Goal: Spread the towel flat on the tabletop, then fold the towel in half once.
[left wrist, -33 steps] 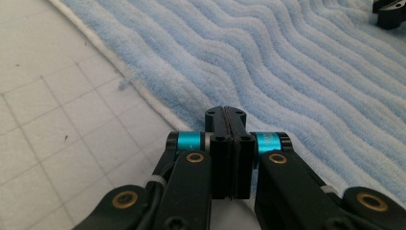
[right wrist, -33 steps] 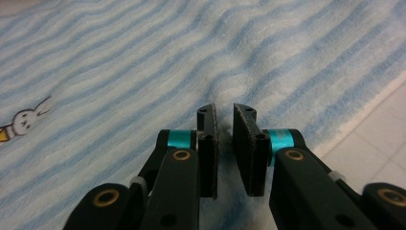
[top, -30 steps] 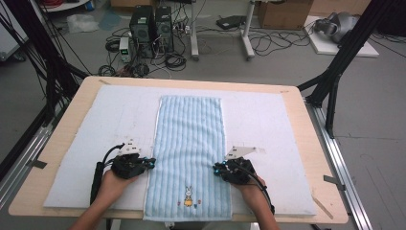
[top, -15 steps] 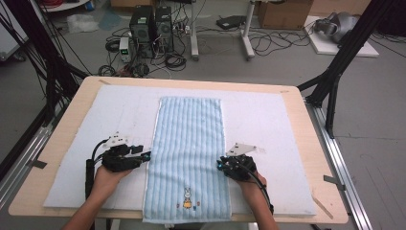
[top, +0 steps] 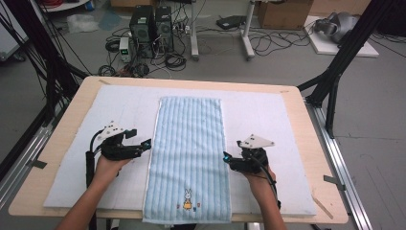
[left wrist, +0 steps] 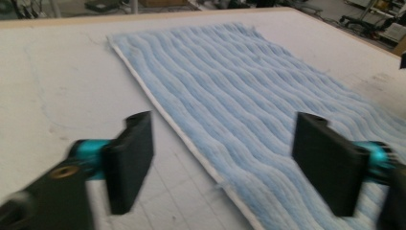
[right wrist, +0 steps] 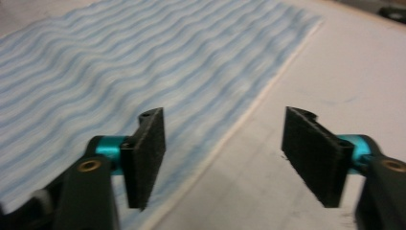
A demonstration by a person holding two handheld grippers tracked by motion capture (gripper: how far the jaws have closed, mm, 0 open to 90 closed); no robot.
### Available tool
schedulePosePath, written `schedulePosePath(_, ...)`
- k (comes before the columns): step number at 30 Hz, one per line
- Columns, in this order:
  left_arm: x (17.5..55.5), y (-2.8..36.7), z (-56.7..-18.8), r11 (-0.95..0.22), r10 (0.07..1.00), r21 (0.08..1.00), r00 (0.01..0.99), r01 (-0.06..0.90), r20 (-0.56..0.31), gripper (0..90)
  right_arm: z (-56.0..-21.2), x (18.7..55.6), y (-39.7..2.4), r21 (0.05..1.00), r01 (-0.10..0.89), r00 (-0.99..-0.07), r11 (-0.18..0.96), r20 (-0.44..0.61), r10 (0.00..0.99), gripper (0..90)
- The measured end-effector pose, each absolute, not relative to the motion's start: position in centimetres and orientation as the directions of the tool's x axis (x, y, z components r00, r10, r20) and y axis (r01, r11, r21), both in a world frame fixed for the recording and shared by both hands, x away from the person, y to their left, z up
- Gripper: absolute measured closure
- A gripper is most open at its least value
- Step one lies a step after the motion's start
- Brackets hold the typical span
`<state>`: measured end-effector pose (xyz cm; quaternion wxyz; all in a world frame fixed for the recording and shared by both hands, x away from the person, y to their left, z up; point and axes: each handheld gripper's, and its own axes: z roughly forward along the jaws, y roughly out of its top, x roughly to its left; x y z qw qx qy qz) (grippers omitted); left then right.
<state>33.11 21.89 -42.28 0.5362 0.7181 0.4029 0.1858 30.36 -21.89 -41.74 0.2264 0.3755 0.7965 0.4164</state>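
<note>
Your bench [top: 67,129] carries a white mat [top: 268,120], and on that mat the blue striped towel [top: 189,143] lies flat, long axis running from the near edge toward the far edge, centred between the bench's left and right edges. Its near hem, with the small rabbit motif [top: 187,199], reaches just over the near edge of the mat.

You look to be between grips: the towel is spread flat and let go, and the next fold has not begun.

Your left gripper [top: 146,143] hovers just beside the towel's left long edge, and its jaws have just been opening; in the left gripper view they stand wide with the towel's white hem [left wrist: 191,143] below them, nothing pinched. Your right gripper [top: 226,158] sits at the right long edge, its jaws likewise just opened and empty, straddling the hem [right wrist: 234,129] in the right gripper view.

Next, I judge, you need fresh holds: lower each gripper so one pad slips under the hem, close on cloth alone, not the mat, and keep both hands level.
</note>
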Motion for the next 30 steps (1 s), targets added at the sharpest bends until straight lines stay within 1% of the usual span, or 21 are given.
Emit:
schedulePosePath(1,33.3,22.2,-42.2,-0.085,0.774,0.922,0.608,0.377,-0.177,16.7,-41.5,30.5,-22.4,0.842,0.398,-0.611,0.365,-0.054,0.790,27.0)
schedulePosePath(3,33.8,22.7,-42.1,-0.063,0.771,0.927,0.608,0.371,-0.191,16.7,-41.1,30.8,-23.2,0.852,0.384,-0.581,0.355,-0.076,0.810,16.3)
schedulePosePath(6,34.4,22.9,-41.9,-0.061,0.768,0.926,0.611,0.372,-0.194,16.8,-40.7,31.4,-24.3,0.861,0.366,-0.567,0.355,-0.097,0.818,11.8)
schedulePosePath(8,34.7,22.9,-41.7,-0.070,0.760,0.929,0.622,0.362,-0.186,16.9,-40.7,31.7,-24.7,0.861,0.364,-0.562,0.355,-0.101,0.821,11.8)
schedulePosePath(10,34.8,22.9,-41.6,-0.067,0.754,0.935,0.631,0.349,-0.182,17.2,-40.8,31.9,-24.7,0.856,0.354,-0.578,0.377,-0.116,0.807,11.8)
schedulePosePath(11,34.9,22.8,-41.5,-0.085,0.753,0.931,0.635,0.355,-0.174,17.6,-40.9,32.0,-24.7,0.852,0.355,-0.582,0.385,-0.121,0.804,11.8)
schedulePosePath(12,34.9,22.8,-41.5,-0.096,0.753,0.932,0.638,0.350,-0.162,18.1,-40.9,32.1,-24.7,0.852,0.358,-0.582,0.382,-0.117,0.805,11.7)
schedulePosePath(17,34.6,22.7,-41.4,-0.101,0.747,0.933,0.646,0.344,-0.157,18.9,-41.3,32.8,-24.8,0.856,0.397,-0.559,0.330,-0.059,0.827,11.6)
schedulePosePath(19,34.6,22.8,-41.3,-0.103,0.748,0.932,0.645,0.347,-0.158,18.9,-41.2,32.7,-24.8,0.854,0.405,-0.569,0.328,-0.045,0.821,11.7)
schedulePosePath(24,34.7,22.8,-41.4,-0.107,0.752,0.928,0.640,0.356,-0.159,18.2,-40.9,32.5,-25.2,0.867,0.389,-0.558,0.311,-0.047,0.829,11.6)
schedulePosePath(30,34.9,22.8,-41.7,-0.106,0.758,0.918,0.628,0.382,-0.174,18.1,-41.0,32.6,-25.2,0.861,0.407,-0.551,0.306,-0.036,0.834,11.5)
